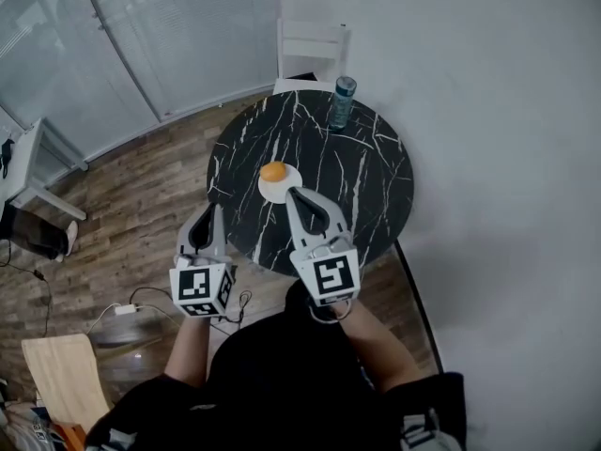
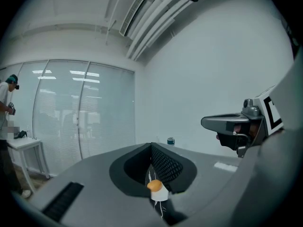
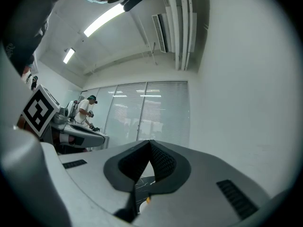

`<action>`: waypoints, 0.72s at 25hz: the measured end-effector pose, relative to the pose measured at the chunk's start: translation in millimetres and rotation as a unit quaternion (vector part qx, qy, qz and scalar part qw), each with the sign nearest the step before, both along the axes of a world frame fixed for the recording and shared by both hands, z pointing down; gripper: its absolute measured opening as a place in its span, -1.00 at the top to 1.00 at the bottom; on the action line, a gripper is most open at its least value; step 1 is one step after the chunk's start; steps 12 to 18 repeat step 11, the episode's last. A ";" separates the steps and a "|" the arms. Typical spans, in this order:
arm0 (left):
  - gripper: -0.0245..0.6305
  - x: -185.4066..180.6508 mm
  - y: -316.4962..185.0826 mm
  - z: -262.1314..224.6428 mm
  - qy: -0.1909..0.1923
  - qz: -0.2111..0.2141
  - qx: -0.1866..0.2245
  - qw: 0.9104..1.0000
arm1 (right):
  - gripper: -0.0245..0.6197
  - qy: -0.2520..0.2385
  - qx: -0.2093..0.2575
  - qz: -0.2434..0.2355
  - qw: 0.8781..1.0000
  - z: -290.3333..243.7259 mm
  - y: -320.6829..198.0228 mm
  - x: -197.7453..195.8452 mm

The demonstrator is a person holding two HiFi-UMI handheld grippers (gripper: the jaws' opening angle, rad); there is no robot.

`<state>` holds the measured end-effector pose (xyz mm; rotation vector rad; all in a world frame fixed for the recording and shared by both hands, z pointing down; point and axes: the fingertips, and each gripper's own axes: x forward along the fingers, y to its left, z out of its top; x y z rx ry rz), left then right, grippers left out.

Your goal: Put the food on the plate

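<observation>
Basically done: orange food [image 1: 273, 171] sits on the white plate [image 1: 285, 193], mid-worktop [image 1: 366, 181]. My left gripper [image 1: 212, 212] and right gripper [image 1: 294, 195] are both pressed together, holding nothing, by the worktop's near edge. I see no other food to place.

The head view looked steeply down from above the person onto a round black marble counter with white veins [image 1: 366, 186]. Each gripper view looked level along its own jaws from close by the counter's near edge. All three shared the small white plate [image 1: 282, 190] bearing round orange food [image 1: 273, 171].
</observation>
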<state>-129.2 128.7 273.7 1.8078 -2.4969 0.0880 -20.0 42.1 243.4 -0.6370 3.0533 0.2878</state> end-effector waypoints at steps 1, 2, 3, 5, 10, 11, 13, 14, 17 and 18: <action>0.93 1.0 0.8 0.3 0.000 0.001 0.000 1.000 | 0.93 0.000 0.000 0.001 1.000 0.3 0.8 0.8; 0.93 1.8 1.6 0.3 0.000 0.003 0.000 1.000 | 0.93 0.000 -0.001 0.002 1.000 0.3 1.5 1.5; 0.93 2.4 2.3 0.3 0.000 0.004 -0.001 1.000 | 0.93 -0.001 -0.001 0.003 1.000 0.1 2.1 2.0; 0.93 2.9 3.8 1.0 0.000 0.005 -0.001 1.000 | 0.93 -0.001 -0.001 0.004 1.000 0.0 3.3 2.7; 0.93 5.0 6.9 4.6 0.001 0.006 -0.002 1.000 | 0.93 -0.001 0.001 0.006 1.000 3.2 5.7 5.7; 0.93 5.8 7.1 5.0 0.001 0.006 -0.002 1.000 | 0.93 -0.001 0.001 0.006 1.000 3.7 6.0 6.6; 0.93 5.8 7.1 5.0 0.001 0.006 -0.002 1.000 | 0.93 -0.001 0.001 0.006 1.000 3.7 6.0 6.6; 0.93 5.8 7.1 5.0 0.001 0.006 -0.002 1.000 | 0.93 -0.001 0.001 0.006 1.000 3.7 6.0 6.6; 0.93 5.8 7.1 5.0 0.001 0.006 -0.002 1.000 | 0.93 -0.001 0.001 0.006 1.000 3.7 6.0 6.6; 0.93 5.8 7.1 5.0 0.001 0.006 -0.002 1.000 | 0.93 -0.001 0.001 0.006 1.000 3.7 6.0 6.6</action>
